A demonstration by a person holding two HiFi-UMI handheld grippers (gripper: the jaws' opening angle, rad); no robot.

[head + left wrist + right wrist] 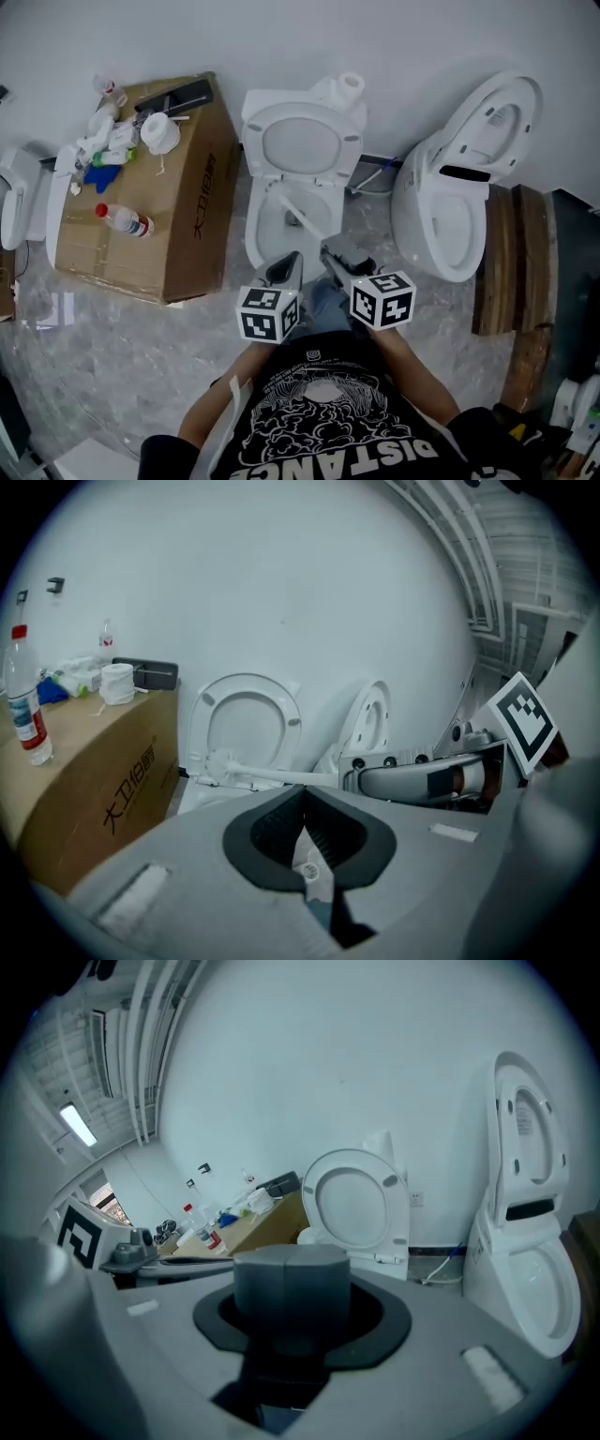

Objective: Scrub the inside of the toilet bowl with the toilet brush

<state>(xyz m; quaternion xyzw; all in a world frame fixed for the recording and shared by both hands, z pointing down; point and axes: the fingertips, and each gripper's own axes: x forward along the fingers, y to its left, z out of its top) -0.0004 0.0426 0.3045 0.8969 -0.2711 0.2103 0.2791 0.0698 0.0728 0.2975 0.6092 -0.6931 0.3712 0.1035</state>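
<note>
Right gripper clamped on the brush handle, bristles inside the toilet bowl near its back-left rim. Left gripper closed, empty. Risk as I judge it: hard scrubbing twists the thin handle in the jaws — splashing.

Brush handle's near end hidden at right gripper jaws. Bowl front rim behind it & left gripper. White fixture cut off by left edge. Bits on box too small to ID.

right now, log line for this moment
left gripper: jaws shut, empty | right gripper: shut on toilet brush | its head in toilet bowl
</note>
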